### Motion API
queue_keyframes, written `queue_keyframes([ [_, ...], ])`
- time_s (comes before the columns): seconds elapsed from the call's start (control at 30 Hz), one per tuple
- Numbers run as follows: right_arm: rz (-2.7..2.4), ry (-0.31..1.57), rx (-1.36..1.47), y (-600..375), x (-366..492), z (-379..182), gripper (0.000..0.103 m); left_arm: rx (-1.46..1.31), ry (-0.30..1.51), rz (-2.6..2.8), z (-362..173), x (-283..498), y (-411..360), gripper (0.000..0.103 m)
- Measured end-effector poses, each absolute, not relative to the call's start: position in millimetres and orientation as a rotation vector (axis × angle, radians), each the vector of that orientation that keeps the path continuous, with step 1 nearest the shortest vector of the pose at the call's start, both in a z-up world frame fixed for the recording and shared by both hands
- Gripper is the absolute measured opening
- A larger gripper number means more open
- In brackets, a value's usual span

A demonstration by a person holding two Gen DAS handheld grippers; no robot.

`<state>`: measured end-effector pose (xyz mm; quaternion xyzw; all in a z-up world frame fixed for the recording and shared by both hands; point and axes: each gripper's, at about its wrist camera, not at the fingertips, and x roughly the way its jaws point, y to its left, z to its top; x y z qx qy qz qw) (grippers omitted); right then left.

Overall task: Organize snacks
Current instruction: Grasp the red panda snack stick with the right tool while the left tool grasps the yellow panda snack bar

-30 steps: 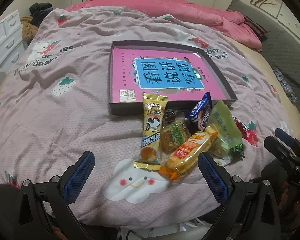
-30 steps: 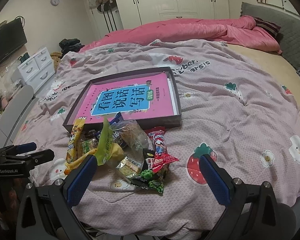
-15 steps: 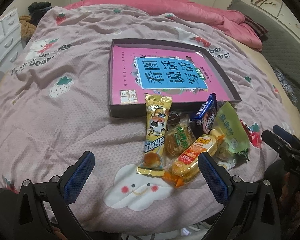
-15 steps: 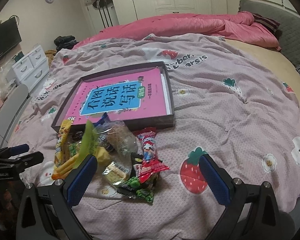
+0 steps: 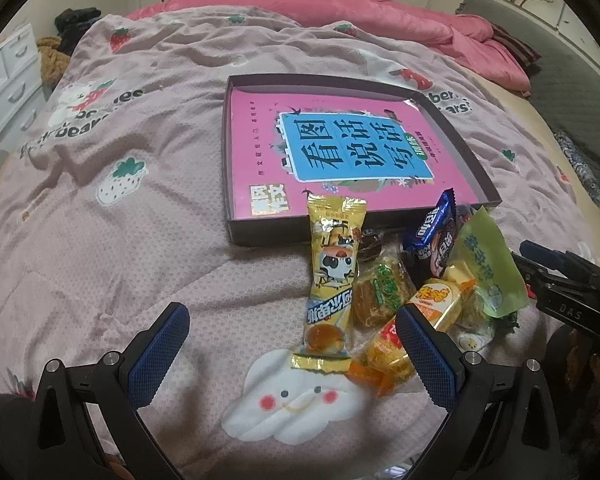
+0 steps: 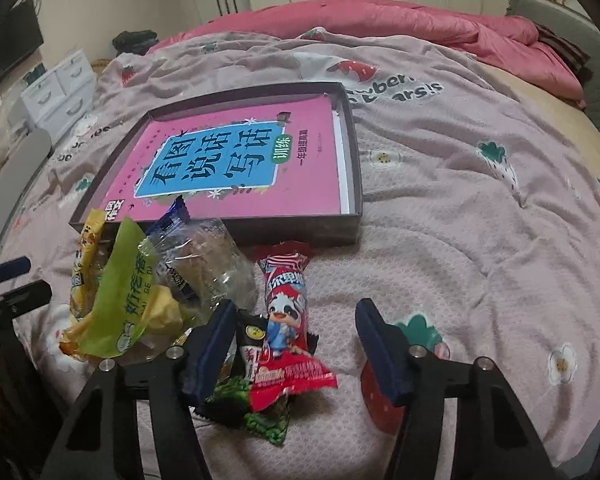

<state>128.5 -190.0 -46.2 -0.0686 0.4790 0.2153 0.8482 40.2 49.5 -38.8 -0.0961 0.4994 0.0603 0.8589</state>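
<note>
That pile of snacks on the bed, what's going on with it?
A person is sorting snacks heaped on the bedspread in front of a shallow box holding a pink book. The right hand-held gripper has just been closing around a red wrapped snack, pads not yet pressing it. The left hand-held gripper is open near a yellow packet.
</note>
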Motion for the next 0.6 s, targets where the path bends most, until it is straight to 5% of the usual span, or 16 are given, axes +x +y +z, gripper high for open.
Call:
queue_keyframes([
  [0.3,0.485,1.000,-0.212,-176,134,-52,0.031,-0.195,1.062,0.116,-46,48,50,0.098],
  [0.6,0.503,1.039,-0.204,-173,144,-64,0.023,-0.236,1.098,0.059,-57,56,48,0.057],
])
